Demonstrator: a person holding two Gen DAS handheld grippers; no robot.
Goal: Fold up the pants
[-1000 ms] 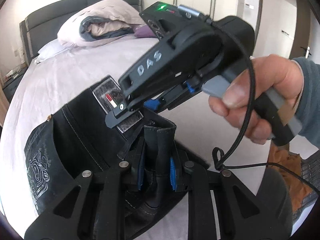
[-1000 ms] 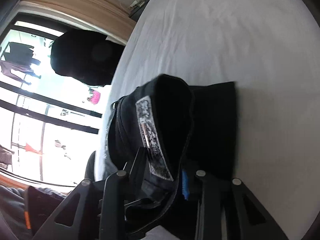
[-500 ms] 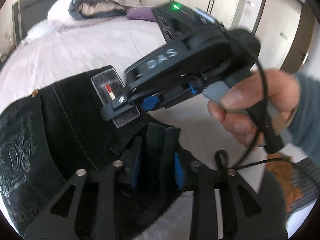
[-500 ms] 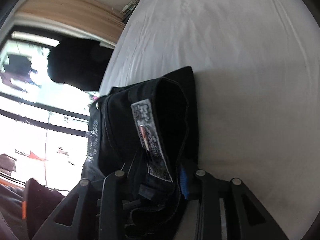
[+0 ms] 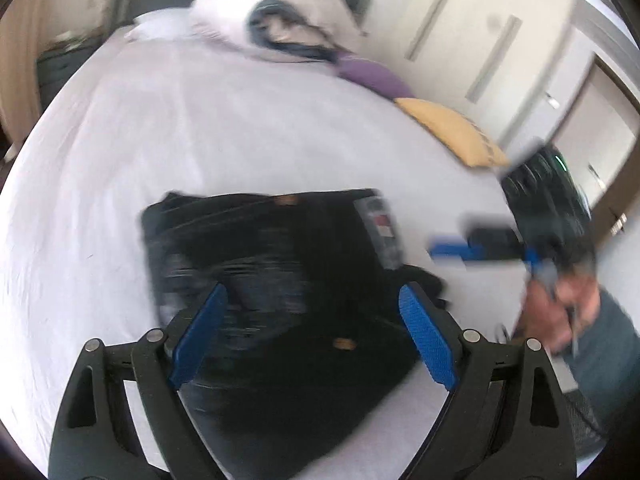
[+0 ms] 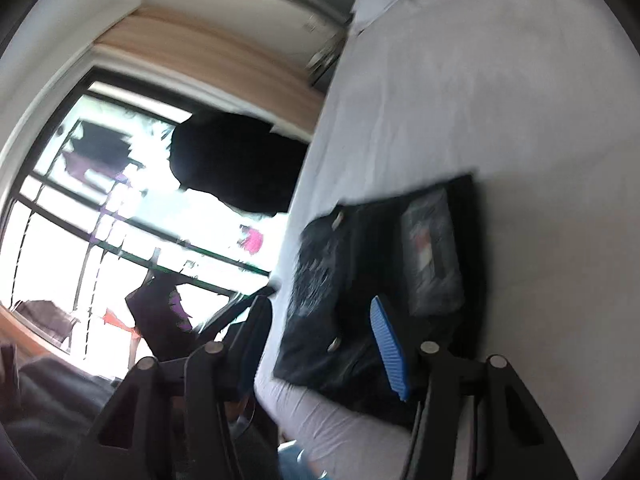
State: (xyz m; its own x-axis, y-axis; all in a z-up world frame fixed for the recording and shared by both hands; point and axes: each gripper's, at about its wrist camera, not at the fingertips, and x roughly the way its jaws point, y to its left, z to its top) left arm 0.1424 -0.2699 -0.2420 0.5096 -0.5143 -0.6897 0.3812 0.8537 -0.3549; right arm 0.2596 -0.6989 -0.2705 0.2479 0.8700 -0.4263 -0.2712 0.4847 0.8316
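Left wrist view: the left claw points down toward the bed, its blue pads spread wide and still opening. The pants lie folded into a dark block on the sheet beneath; nothing is pinched between the pads, and whether the tips touch the cloth cannot be told through the blur.

At 3 o'clock in the same view, the right hand, in a grey sleeve, holds the right claw, which reaches in toward 9 o'clock, off the right edge of the pants and apart from them. It is blurred.

Right wrist view: the right claw points slightly downward along the bed's edge. Its jaws are opening, with one blue pad over the near part of the pants and the other finger over the side of the bed at 7 o'clock. No cloth is gripped.

The pants lie flat near the foot-side edge of the bed, with a waistband label on top at the right side. A pillow with dark clothing sits at 12 o'clock, a purple cloth and a yellow cushion at 1 o'clock. A window fills the 9 o'clock side of the right wrist view.
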